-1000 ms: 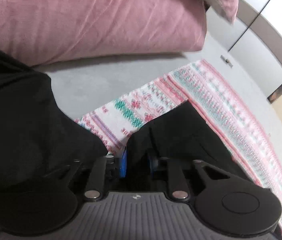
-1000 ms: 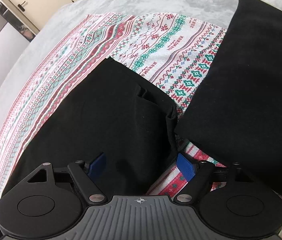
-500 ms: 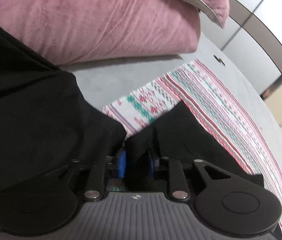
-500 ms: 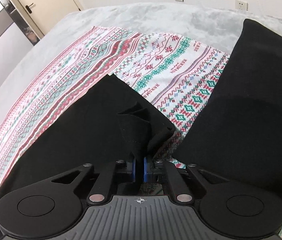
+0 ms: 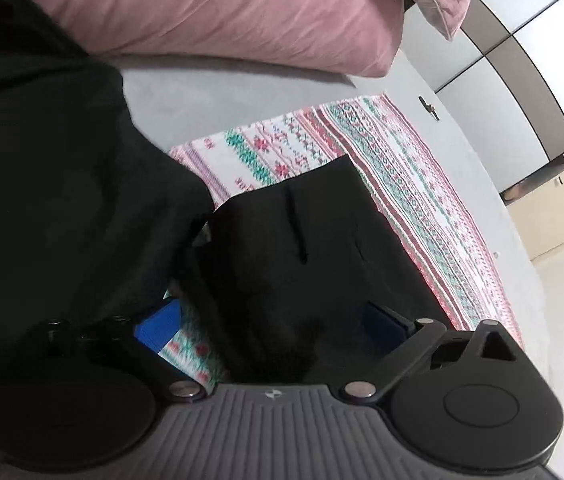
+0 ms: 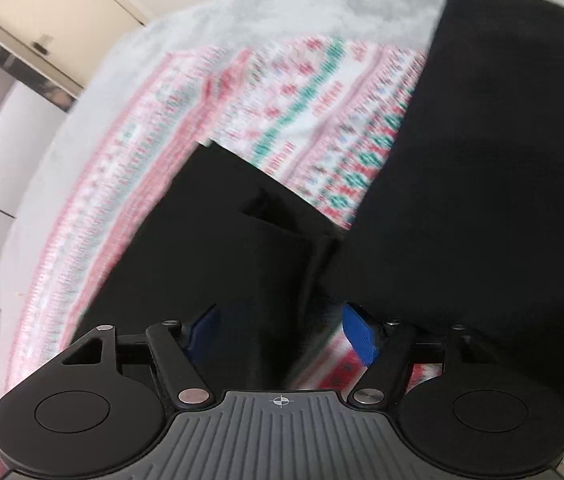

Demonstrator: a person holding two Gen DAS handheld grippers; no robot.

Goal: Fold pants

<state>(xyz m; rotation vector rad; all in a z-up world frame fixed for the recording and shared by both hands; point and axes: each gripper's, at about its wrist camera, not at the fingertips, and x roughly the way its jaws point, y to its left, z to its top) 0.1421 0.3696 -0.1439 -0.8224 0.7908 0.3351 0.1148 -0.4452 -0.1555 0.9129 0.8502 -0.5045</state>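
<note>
Your left gripper [image 5: 270, 324]: ribbed grey housing with a small round logo at centre, black round discs at both sides, black linkage arms pinned with silver screw heads, blue pads [image 5: 160, 326] on the fingers. Triangular cutout in the right-side link. Your right gripper [image 6: 282, 330]: same build, with grey ribbed body, a crosshair mark at centre, two black discs with inset circles, silver pivot screws, blue fingertips [image 6: 359, 334], and a triangular cutout on the left link.
</note>
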